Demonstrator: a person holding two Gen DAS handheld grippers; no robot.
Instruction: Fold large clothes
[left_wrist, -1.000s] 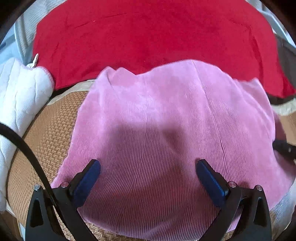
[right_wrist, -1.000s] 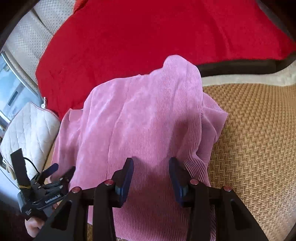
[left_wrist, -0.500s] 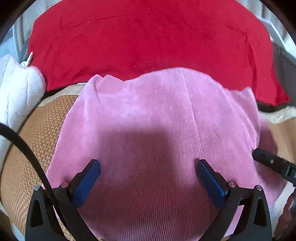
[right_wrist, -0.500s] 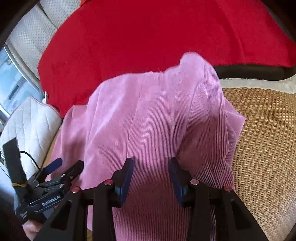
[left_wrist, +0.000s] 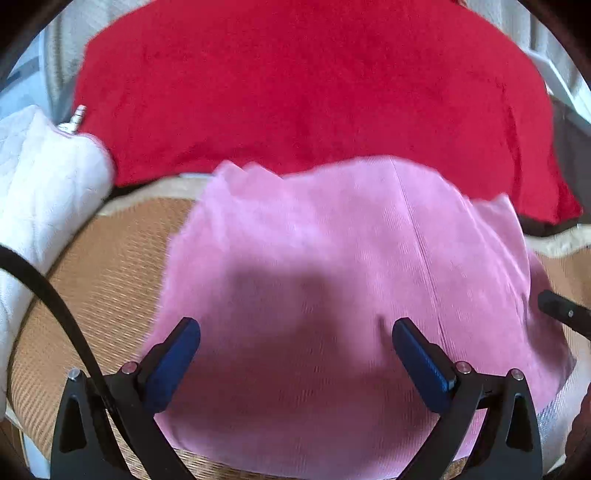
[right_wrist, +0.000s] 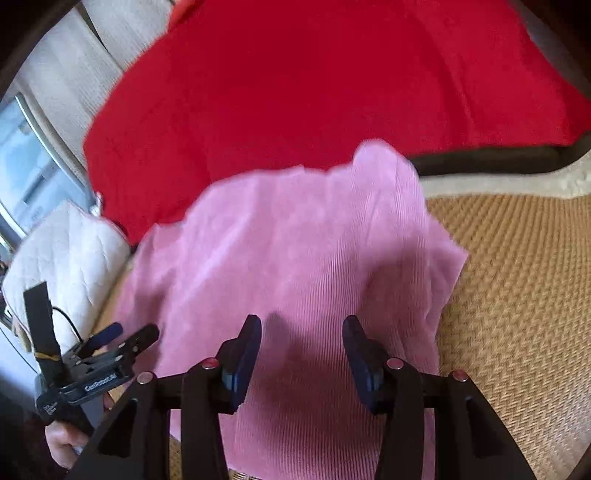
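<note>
A pink corduroy garment (left_wrist: 332, 258) lies folded into a rough rectangle on a woven mat (left_wrist: 110, 258), its far edge against a red blanket (left_wrist: 295, 92). My left gripper (left_wrist: 295, 326) hovers over the garment's near part, jaws wide open with nothing between the blue pads. In the right wrist view the garment (right_wrist: 295, 251) shows a loose flap at its right side. My right gripper (right_wrist: 301, 321) is above the near edge, its jaws opening, with only cloth lying below them and nothing pinched. The left gripper (right_wrist: 122, 336) shows at the lower left, held by a hand (right_wrist: 62, 439).
A white quilted cushion (left_wrist: 40, 177) sits left of the garment. The red blanket (right_wrist: 314, 92) covers the back. Bare woven mat (right_wrist: 517, 277) stretches to the right. A black cable (left_wrist: 48, 291) crosses the left wrist view. The right gripper's tip (left_wrist: 561, 312) pokes in at the right.
Both grippers have drawn up and back from the garment, which looks smaller and farther. The right jaws have spread a little. The left jaws stay wide.
</note>
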